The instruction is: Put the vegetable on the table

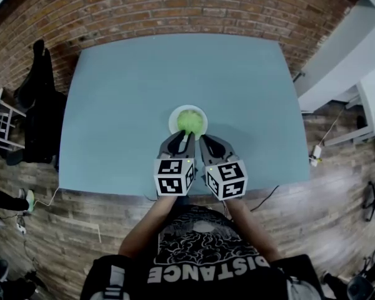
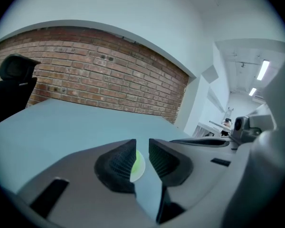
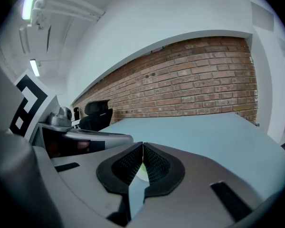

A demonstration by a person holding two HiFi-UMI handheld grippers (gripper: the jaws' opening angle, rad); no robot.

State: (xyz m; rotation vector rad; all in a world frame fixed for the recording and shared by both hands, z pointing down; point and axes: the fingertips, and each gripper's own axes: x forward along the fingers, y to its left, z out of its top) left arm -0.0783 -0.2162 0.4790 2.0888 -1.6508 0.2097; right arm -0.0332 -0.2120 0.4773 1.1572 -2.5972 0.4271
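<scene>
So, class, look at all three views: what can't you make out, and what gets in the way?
- Round green leafy vegetable: each gripper view shows only a sliver behind its jaws; kind unclear.
- Round white plate: head view, near rim hidden by the left gripper and right gripper.
- Whether either gripper touches the plate: head view, tips overlap it.
- Distant figure: left gripper view, too small to describe.

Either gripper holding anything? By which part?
Nothing held. Left gripper jaws narrowly apart, empty; right gripper jaws closed on nothing. The green vegetable sits on its plate just ahead.
</scene>
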